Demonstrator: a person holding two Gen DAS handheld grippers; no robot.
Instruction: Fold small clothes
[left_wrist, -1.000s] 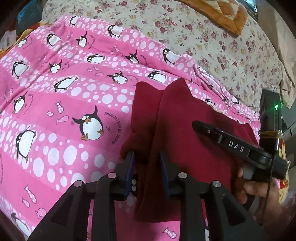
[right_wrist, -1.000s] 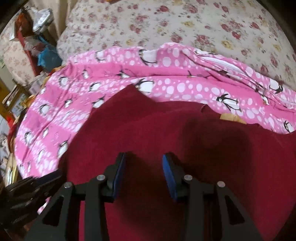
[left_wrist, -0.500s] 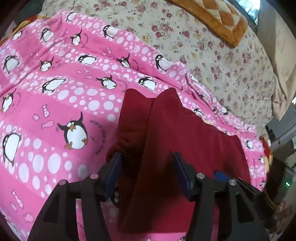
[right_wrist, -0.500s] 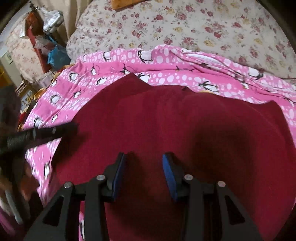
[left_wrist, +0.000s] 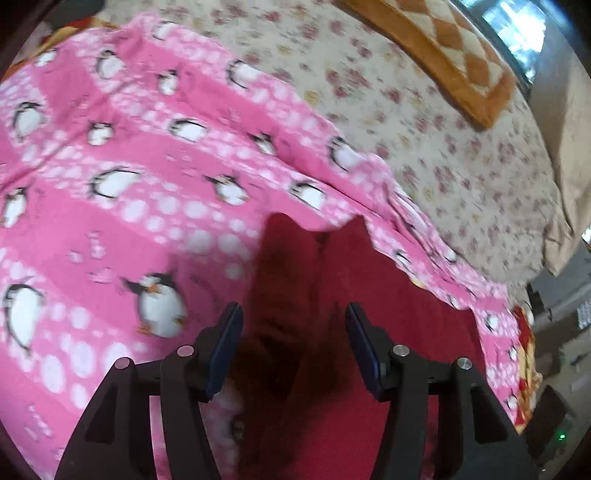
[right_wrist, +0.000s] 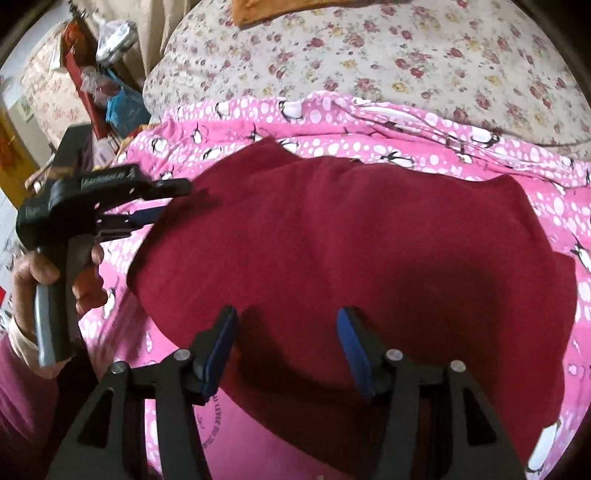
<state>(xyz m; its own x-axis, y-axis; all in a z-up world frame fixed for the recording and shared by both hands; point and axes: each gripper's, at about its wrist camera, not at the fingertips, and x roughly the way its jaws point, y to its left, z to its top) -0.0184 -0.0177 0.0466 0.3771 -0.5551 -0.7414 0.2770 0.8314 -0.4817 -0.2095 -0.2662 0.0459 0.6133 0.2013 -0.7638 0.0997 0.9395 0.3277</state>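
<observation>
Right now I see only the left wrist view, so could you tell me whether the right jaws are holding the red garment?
Observer: No. The right gripper is open, its jaws apart over the near edge of the red garment.
Operator: Thank you. How does the garment lie towards its right side?
Observer: It is spread fairly flat, and the pink penguin blanket shows past its right edge.
Operator: And where does my left gripper sit, seen from there?
Observer: The left gripper reaches in from the side, its tips at the garment's left edge, held by a hand.
</observation>
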